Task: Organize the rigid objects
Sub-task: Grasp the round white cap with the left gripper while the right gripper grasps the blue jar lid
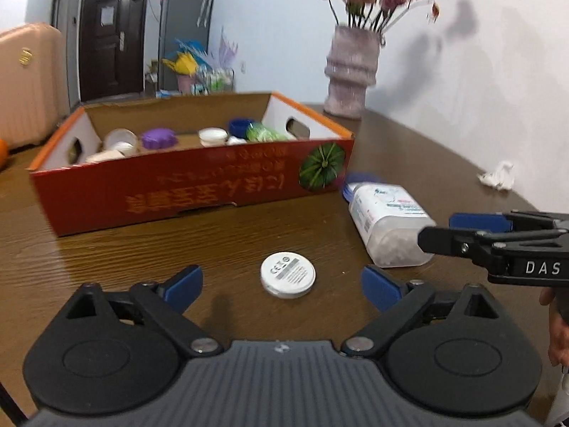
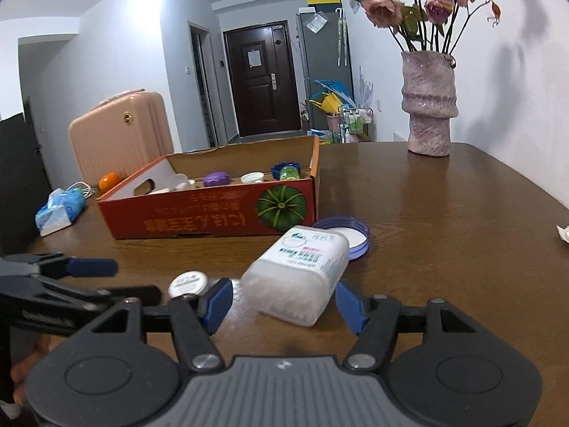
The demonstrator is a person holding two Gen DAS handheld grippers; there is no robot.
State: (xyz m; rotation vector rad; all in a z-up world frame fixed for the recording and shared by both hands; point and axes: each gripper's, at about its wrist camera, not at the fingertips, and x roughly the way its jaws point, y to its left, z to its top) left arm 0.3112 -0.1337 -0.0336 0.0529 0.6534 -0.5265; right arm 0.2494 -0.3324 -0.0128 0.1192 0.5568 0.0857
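I see a dark brown wood-grain tabletop (image 2: 444, 213) set against a plain white wall (image 2: 515, 89). Beyond the tabletop's far edge, a dark brown panelled door (image 2: 261, 78) closes a short hallway; a tall grey refrigerator (image 2: 323, 71) stands right of that door, and a pink ribbed hard-shell suitcase (image 2: 117, 131) stands left of it.

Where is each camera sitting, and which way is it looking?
Left wrist view: sits on the left gripper, low over the table, facing the round white tin and cardboard box; the right gripper pokes in.
Right wrist view: sits on the right gripper, facing the lying plastic bottle; the left gripper shows.
Both share the box, tin, bottle, vase, door.
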